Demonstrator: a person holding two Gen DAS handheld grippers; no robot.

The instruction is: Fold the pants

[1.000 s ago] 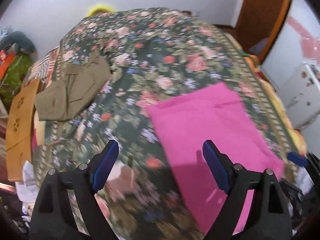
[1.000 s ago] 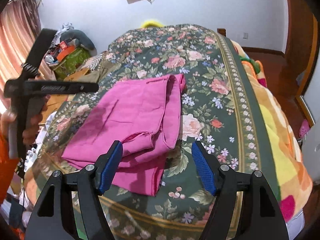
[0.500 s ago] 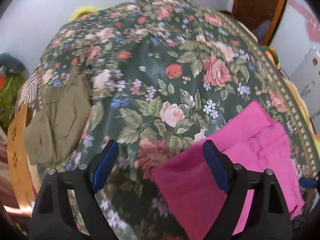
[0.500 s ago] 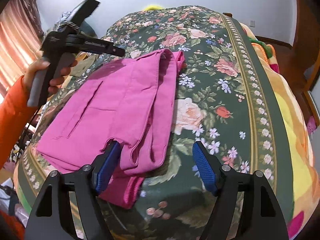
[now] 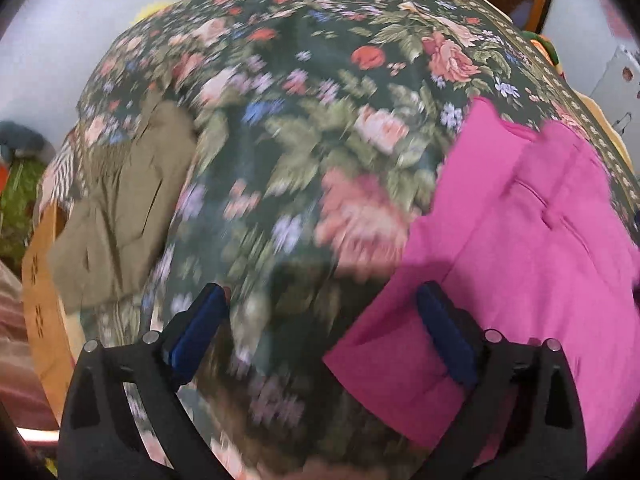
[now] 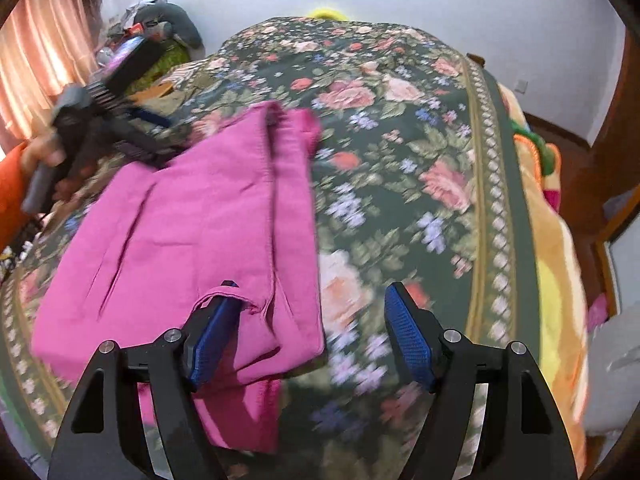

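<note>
The pink pants [image 6: 192,232] lie folded on the floral bed, and in the left wrist view [image 5: 520,248] they fill the right side. My left gripper [image 5: 324,320] is open and empty, low over the bedspread, its right finger over the pants' left edge. It also shows in the right wrist view [image 6: 120,128] at the pants' far left corner. My right gripper [image 6: 312,328] is open and empty, its left finger [image 6: 212,332] against the pants' near folded edge, its right finger over the bedspread.
Olive-green pants [image 5: 120,204] lie at the bed's left edge, next to a wooden board [image 5: 44,300]. The floral bedspread [image 6: 400,140] covers the bed. An orange blanket [image 6: 556,248] hangs off the right side. Clutter [image 6: 160,36] sits by the curtain.
Both grippers have dropped closer to the bed and the pink pants. My right gripper's left finger has reached the near folded edge. Both stayed open.
</note>
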